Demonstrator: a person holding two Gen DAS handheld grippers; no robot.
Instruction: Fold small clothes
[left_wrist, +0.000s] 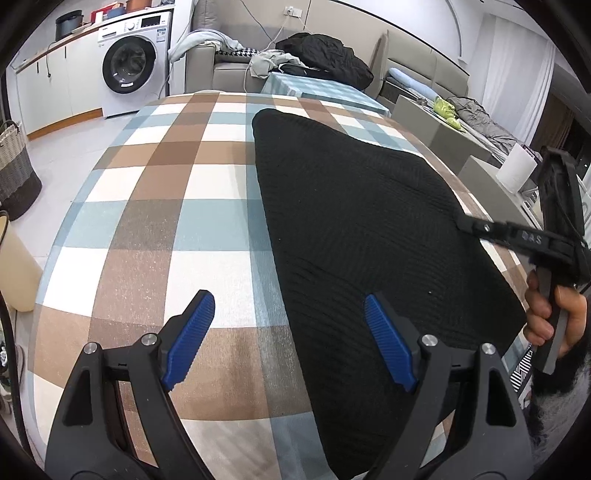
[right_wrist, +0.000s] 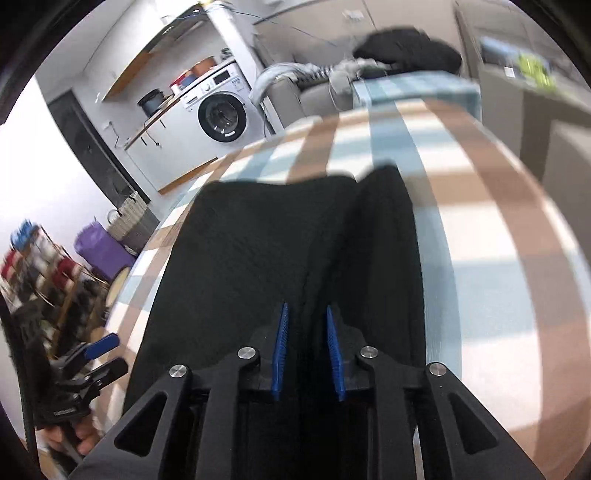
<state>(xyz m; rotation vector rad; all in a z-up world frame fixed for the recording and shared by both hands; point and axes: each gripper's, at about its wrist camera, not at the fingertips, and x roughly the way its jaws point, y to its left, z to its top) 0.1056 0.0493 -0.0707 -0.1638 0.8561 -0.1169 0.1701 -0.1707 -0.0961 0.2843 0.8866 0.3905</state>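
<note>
In the left wrist view, the left gripper fills the lower middle of the frame, its blue ribbed pads spread wide and empty, one over the checked cloth and one over the near edge of the black ribbed knit garment. In the right wrist view, the right gripper sits at lower centre with its pads narrowed but apart; a raised fold of the black fabric runs up between them, and whether the pads actually press it I cannot tell.

The garment lies flat on the brown, blue and white checked tablecloth, right of centre in the left view. Its long axis runs from the bottom of the frame towards the upper middle, where a squared end points away to the far table edge.

The step looks like taking a side edge to fold across. Doing it well likely means gripping only the top layer near the edge, lifting low, and keeping the left gripper ready to hold the opposite side flat so the knit does not drag.
</note>
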